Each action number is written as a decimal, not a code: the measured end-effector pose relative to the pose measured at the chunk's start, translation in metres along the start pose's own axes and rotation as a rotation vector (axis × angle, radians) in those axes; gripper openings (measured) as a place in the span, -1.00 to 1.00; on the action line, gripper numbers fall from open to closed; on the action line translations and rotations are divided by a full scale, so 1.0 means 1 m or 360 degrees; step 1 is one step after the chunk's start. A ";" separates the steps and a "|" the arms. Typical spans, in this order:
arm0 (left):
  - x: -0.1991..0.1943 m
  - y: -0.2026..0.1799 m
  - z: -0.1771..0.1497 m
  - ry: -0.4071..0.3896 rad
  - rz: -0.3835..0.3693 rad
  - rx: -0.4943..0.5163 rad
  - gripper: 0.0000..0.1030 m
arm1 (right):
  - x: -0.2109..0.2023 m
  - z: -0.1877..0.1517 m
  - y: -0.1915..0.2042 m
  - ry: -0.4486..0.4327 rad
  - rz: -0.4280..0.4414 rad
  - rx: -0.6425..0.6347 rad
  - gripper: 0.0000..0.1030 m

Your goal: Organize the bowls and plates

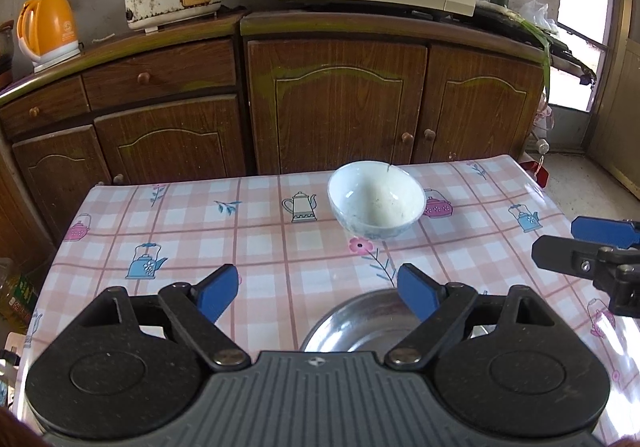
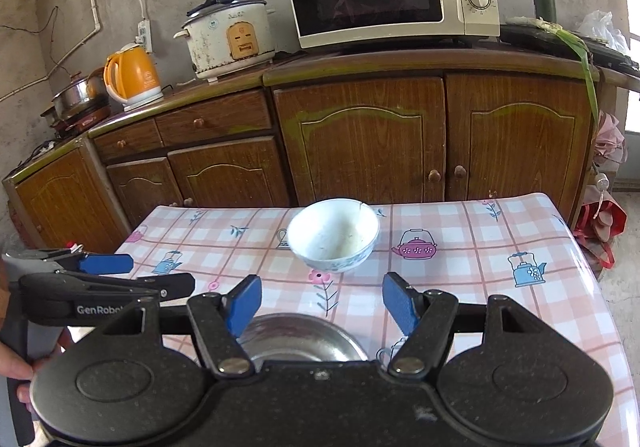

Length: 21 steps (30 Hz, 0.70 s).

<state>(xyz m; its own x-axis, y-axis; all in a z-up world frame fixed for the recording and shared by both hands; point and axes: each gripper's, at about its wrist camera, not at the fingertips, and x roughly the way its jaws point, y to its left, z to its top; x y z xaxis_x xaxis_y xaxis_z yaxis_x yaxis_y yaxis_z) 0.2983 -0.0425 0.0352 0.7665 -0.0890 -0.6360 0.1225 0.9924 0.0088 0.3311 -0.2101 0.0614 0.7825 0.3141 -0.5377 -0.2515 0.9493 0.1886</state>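
My left gripper [image 1: 316,293] hangs with jaws wide and holding nothing over the near edge of the checked tablecloth [image 1: 168,223], the steel bowl [image 1: 352,323] just under its right finger. Further back, near the table's middle, the white ceramic bowl [image 2: 333,235] stands upright and untouched. My right gripper [image 2: 322,303] is likewise spread wide and empty above the steel bowl, so I judge stacking has not begun; next, one jaw pair must pinch a bowl's rim.
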 end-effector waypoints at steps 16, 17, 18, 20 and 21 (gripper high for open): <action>0.109 0.003 0.044 0.0077 -0.0022 -0.0013 0.55 | 0.125 0.037 -0.050 0.0087 -0.0103 0.0042 0.55; 0.116 0.001 0.046 0.0085 -0.0026 0.0002 0.54 | 0.135 0.038 -0.052 0.0107 -0.0106 0.0046 0.55; 0.123 -0.001 0.048 0.0088 -0.0022 0.0022 0.53 | 0.145 0.038 -0.054 0.0127 -0.0120 0.0052 0.55; 0.137 -0.001 0.053 0.0112 -0.0022 0.0024 0.48 | 0.163 0.037 -0.056 0.0176 -0.0132 0.0052 0.54; 0.143 0.000 0.055 0.0120 -0.0037 0.0007 0.47 | 0.170 0.037 -0.058 0.0185 -0.0143 0.0068 0.54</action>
<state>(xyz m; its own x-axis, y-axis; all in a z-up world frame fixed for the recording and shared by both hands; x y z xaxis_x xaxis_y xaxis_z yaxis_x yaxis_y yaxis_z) 0.4424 -0.0597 -0.0136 0.7137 -0.1052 -0.6925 0.1428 0.9897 -0.0032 0.4999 -0.2121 -0.0110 0.7288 0.2298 -0.6450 -0.1573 0.9730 0.1690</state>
